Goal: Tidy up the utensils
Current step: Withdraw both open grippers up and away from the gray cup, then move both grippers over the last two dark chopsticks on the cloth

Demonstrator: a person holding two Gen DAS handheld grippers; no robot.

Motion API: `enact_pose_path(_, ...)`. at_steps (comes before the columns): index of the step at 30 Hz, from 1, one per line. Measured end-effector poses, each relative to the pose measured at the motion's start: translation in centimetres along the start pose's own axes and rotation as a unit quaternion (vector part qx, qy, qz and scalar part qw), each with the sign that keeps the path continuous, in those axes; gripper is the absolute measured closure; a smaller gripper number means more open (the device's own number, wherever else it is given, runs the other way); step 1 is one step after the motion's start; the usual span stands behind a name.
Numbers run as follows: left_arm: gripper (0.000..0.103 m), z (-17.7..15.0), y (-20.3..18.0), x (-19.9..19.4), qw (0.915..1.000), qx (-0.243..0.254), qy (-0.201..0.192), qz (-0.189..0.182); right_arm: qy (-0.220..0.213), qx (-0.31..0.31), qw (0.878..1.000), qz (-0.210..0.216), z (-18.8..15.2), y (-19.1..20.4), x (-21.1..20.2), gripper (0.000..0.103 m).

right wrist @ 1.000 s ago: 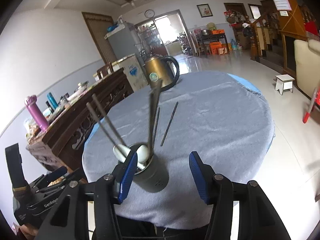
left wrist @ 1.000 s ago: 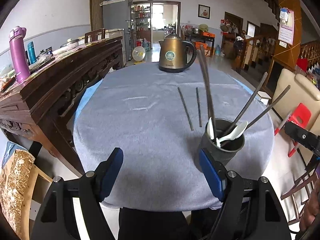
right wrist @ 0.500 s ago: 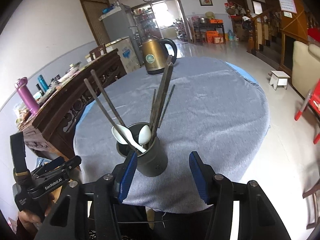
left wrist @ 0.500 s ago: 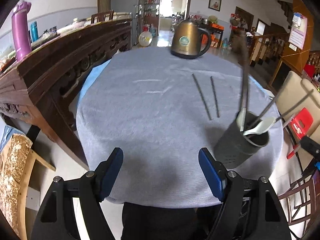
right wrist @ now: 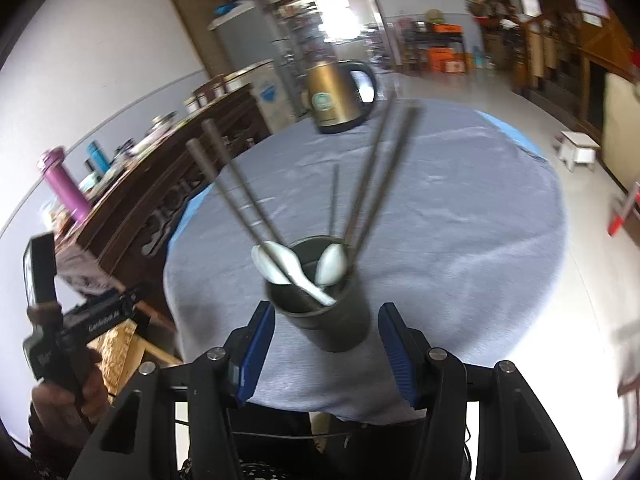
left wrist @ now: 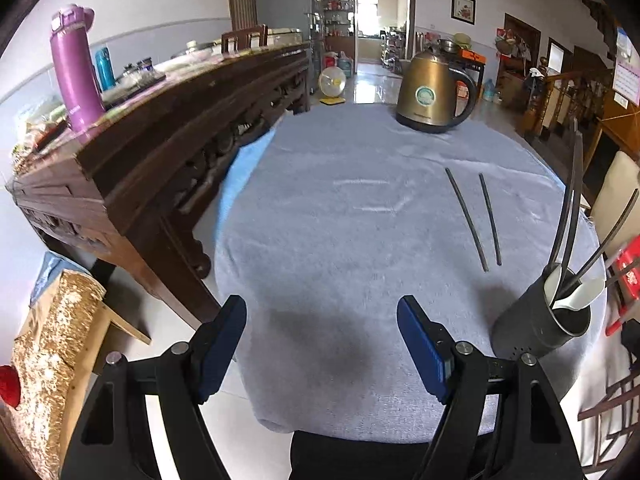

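Note:
A dark utensil cup (left wrist: 540,328) stands near the front right edge of the round table and holds several dark chopsticks and white spoons (left wrist: 580,296). Two dark chopsticks (left wrist: 476,220) lie loose on the grey cloth beyond it. My left gripper (left wrist: 322,344) is open and empty over the front of the table, left of the cup. In the right wrist view the cup (right wrist: 328,312) sits between the open jaws of my right gripper (right wrist: 326,344), and the fingers stand apart from it. The spoons (right wrist: 280,264) lean on the rim.
A gold kettle (left wrist: 432,92) stands at the far side of the table. A carved wooden sideboard (left wrist: 168,144) with a purple bottle (left wrist: 76,72) runs along the left. A cream chair (left wrist: 616,192) and a red stool (left wrist: 624,280) are at the right.
My left gripper has swung left and back, so the cup slid to the right edge of its view. My right gripper has moved in, so the cup is now between its fingers.

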State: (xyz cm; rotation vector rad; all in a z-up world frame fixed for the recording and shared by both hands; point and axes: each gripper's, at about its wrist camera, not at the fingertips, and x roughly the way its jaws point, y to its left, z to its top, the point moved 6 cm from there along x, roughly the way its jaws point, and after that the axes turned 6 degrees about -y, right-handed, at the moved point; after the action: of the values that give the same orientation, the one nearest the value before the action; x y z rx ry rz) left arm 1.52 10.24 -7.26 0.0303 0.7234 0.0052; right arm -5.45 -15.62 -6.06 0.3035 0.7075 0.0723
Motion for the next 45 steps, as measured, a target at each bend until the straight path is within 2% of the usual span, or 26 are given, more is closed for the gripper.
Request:
enact_pose_path(5, 0.025, 0.1, 0.3, -0.4, 0.9997, -0.001, 0.002, 0.023, 0.004, -0.023, 0.999, 0.032, -0.3, 1.3, 1.0, 0.045)
enact_pose_path(13, 0.025, 0.3, -0.8, 0.0, 0.9990, -0.003, 0.010, 0.044, -0.002, -0.042, 0.998, 0.052, 0.0, 0.9, 1.4, 0.045)
enact_pose_path(31, 0.025, 0.1, -5.2, 0.1, 0.9970, 0.015, 0.029, 0.071, -0.003, 0.032, 0.997, 0.071, 0.5, -6.7, 1.9, 0.045)
enact_pose_path(39, 0.025, 0.3, -5.6, 0.4, 0.9959, 0.028, 0.036, 0.078, -0.013, 0.064, 0.995, 0.074, 0.7, -8.3, 2.1, 0.045)
enact_pose_path(45, 0.025, 0.2, -5.2, 1.1, 0.9950, 0.025, 0.048, 0.083, 0.002, 0.067, 0.995, 0.078, 0.3, -8.5, 3.0, 0.045)
